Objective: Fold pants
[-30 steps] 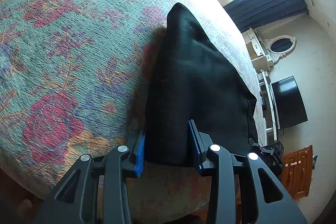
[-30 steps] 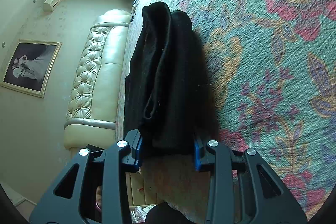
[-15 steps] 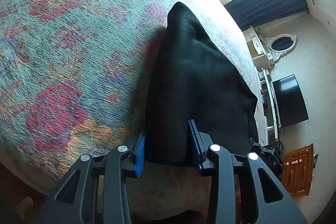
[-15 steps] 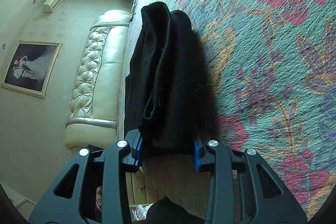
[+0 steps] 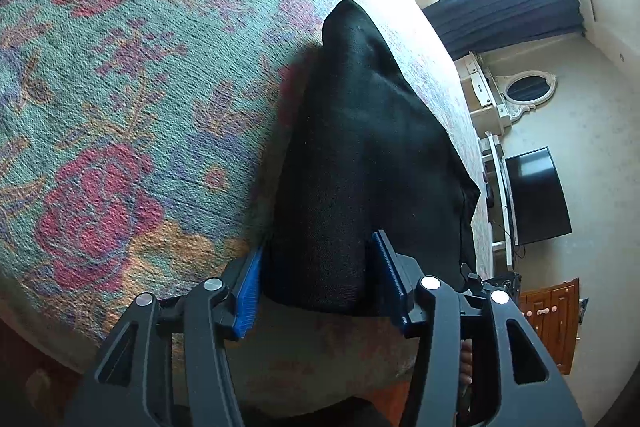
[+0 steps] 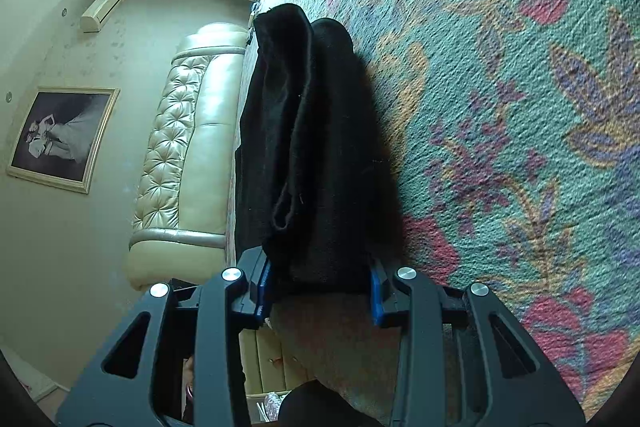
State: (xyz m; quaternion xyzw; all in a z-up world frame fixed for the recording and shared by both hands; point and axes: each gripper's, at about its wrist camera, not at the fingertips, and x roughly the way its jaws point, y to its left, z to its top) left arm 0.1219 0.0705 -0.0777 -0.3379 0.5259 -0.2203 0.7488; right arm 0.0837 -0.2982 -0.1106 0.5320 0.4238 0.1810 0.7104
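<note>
The black pants [image 5: 360, 155] lie folded into a thick bundle on the floral bedspread [image 5: 120, 87]. My left gripper [image 5: 320, 279] is shut on the near end of the bundle, its blue pads on both sides of the cloth. In the right wrist view the pants [image 6: 312, 131] show stacked layers with a rolled edge. My right gripper [image 6: 318, 287] is shut on the other near end of the bundle, close to the bed's edge.
The bedspread [image 6: 520, 107] covers the bed. A cream tufted headboard [image 6: 188, 147] and a framed picture [image 6: 60, 139] are on one side. A dark television [image 5: 536, 195], a white dresser with oval mirror [image 5: 524, 91] and a wooden cabinet [image 5: 556, 319] are on the other.
Both grippers keep their hold on the pants. The bedspread pattern has slid slightly in both views, so the bundle has shifted a little over the bed.
</note>
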